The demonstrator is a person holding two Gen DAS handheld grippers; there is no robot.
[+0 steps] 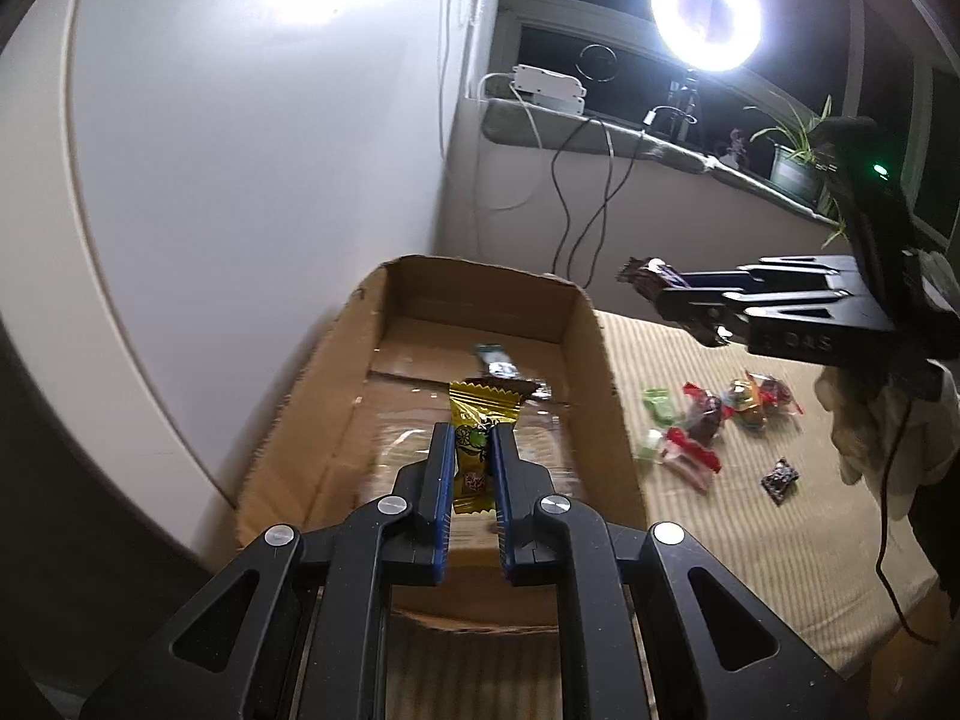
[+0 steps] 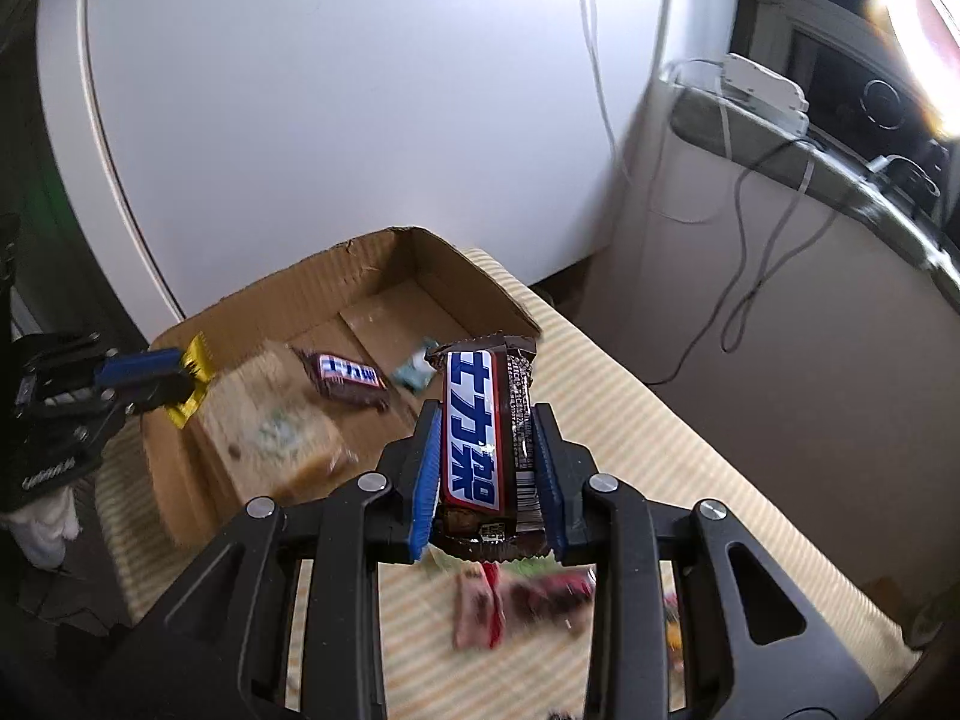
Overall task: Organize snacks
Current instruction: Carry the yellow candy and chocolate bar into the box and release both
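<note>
A: Yellow foil candy wrapper [image 1: 474,450] sits pinched between the blue-padded fingers of the left gripper [image 1: 474,468], held above the near end of the open brown cardboard box [image 1: 591,360].

B: Noted. Right side?

A: Right gripper [image 2: 489,456] has its fingers clamped on a brown chocolate bar with a white-and-blue label [image 2: 480,438], upright, lengthwise between the pads. It hangs over the striped beige counter [image 2: 660,438], just beside the box's right wall.

B: Box contents?

A: From the right wrist view: a second brown bar with the same label [image 2: 351,381] on the floor of the box, a small pale teal packet [image 2: 414,372] next to it, and a blurred tan block [image 2: 270,426] at the near-left end. Cannot tell what the block is.

B: Outside the box?

A: Loose pile of red, green and dark wrapped candies [image 1: 708,420] on the counter, right of the box, well apart from both grippers. One dark square packet [image 1: 780,479] lies separately, nearer the camera.

B: Background?

A: Lit ring lamp [image 1: 705,15] on the window ledge, potted green plant [image 1: 795,162] beside it.
</note>
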